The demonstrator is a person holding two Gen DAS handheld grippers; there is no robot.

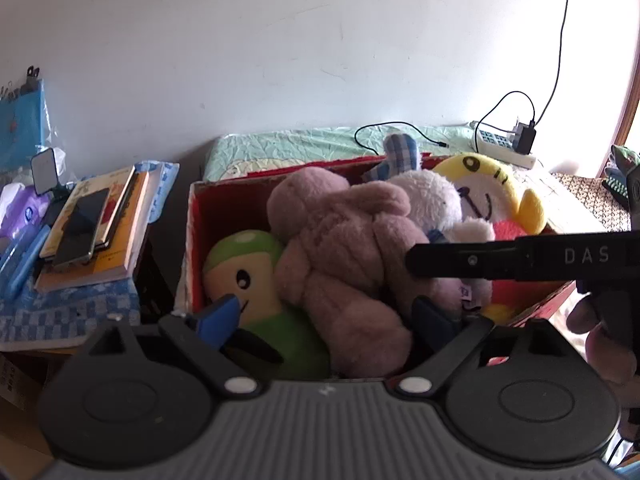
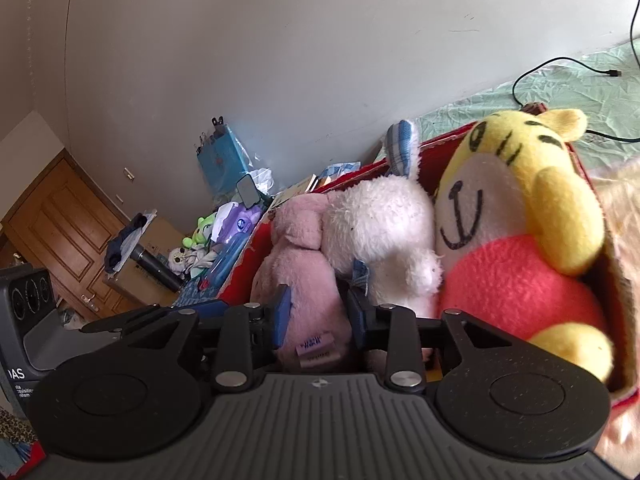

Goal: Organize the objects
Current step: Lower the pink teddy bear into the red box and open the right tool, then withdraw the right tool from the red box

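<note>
1. The mauve-pink plush rabbit (image 1: 344,248) lay in the red cardboard box (image 1: 200,240), its long axis running from the head at the far left of the box down to the legs at the near edge, in the left wrist view.
2. Four soft toys showed in the box: that rabbit, one green-and-cream plush doll (image 1: 256,280) with a dot eye, one fluffy white plush animal (image 1: 432,200) and one yellow plush bear with a red body (image 1: 488,196).
3. The rabbit looked matted and fuzzy, with a small purple label (image 2: 314,346) sewn near its lower end.
4. The left hand-held gripper (image 1: 326,314) stood wide, its blue pads on either side of the rabbit's legs and clear of them.
5. The right hand-held gripper (image 2: 318,312) had its blue pads on either side of the rabbit's lower body; I cannot tell whether they pressed on it.
6. A stack of books (image 1: 100,224) with one dark phone (image 1: 80,228) on top sat left of the box.
7. One white power strip (image 1: 504,146) lay on the pale green bed sheet (image 1: 280,144) behind.
</note>
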